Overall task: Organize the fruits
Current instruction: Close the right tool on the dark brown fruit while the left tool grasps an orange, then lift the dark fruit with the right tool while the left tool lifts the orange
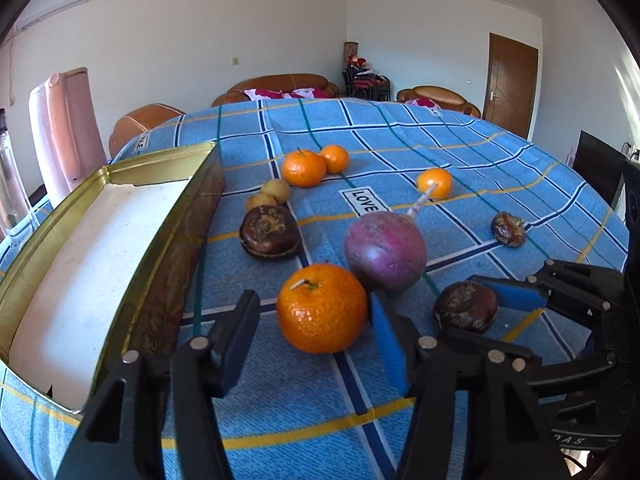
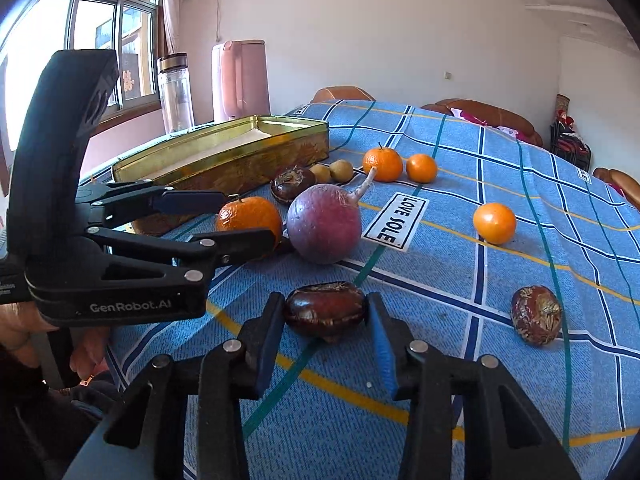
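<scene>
Fruits lie on blue checked cloth (image 1: 460, 152) beside gold tin (image 1: 168, 240). We see right gripper (image 2: 326, 334) clamped on brown chestnut (image 2: 325, 308), both pads touching. Left gripper (image 1: 316, 334) sits around near orange (image 1: 322, 307); right pad touches, left pad has gap. Purple radish (image 1: 385, 250) just behind.

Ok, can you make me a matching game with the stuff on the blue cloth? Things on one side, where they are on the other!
Things:
1. nearest orange
2. dark water chestnut
3. purple radish
4. gold tin

Places:
A. gripped by the right gripper
B. nothing inside, just a white lining
C. between the left gripper fingers
D. beside the LOVE SOLE label

Pairs: 1-C, 2-A, 3-D, 4-B
</scene>
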`<state>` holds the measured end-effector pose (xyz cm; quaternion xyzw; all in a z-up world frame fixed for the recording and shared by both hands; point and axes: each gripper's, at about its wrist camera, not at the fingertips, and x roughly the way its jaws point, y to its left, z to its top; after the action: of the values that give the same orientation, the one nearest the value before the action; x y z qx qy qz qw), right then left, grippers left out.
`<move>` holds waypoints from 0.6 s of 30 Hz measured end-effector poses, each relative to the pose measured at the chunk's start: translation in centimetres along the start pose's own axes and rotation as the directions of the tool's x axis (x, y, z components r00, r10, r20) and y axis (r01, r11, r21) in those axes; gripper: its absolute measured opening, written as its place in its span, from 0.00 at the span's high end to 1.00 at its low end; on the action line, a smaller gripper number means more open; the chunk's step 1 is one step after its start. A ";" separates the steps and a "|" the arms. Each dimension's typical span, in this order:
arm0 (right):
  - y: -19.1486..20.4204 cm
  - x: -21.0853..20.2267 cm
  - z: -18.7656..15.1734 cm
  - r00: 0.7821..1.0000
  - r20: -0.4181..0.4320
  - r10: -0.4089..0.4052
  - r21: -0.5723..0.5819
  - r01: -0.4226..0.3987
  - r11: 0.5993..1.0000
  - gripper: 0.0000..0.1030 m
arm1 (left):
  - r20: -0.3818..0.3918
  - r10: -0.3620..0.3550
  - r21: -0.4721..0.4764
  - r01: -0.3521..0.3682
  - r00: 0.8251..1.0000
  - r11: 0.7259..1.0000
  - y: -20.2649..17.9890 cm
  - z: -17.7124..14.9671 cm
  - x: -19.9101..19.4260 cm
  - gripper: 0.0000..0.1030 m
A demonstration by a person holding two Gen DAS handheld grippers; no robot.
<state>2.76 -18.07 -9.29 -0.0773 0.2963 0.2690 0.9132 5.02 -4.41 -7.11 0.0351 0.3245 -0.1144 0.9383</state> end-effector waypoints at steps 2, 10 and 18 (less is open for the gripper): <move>0.0 0.0 0.0 1.000 0.003 -0.002 -0.004 0.002 1.000 0.58 | -0.001 -0.008 0.013 0.008 1.000 1.000 -0.2 0.0 0.1 0.53; 0.0 -0.4 -0.1 0.999 0.041 0.009 -0.001 -0.009 1.000 0.58 | 0.025 -0.002 0.027 0.002 1.000 1.000 -0.4 -0.4 -0.4 0.53; 0.0 -1.0 -0.3 0.996 0.092 0.015 -0.004 -0.014 1.000 0.58 | 0.066 -0.001 0.033 -0.001 0.998 0.999 -0.3 -0.6 -0.9 0.54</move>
<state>1.97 -18.58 -8.96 -0.0641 0.2540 0.2793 0.9238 3.92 -4.40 -6.99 0.0470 0.2913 -0.1208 0.9478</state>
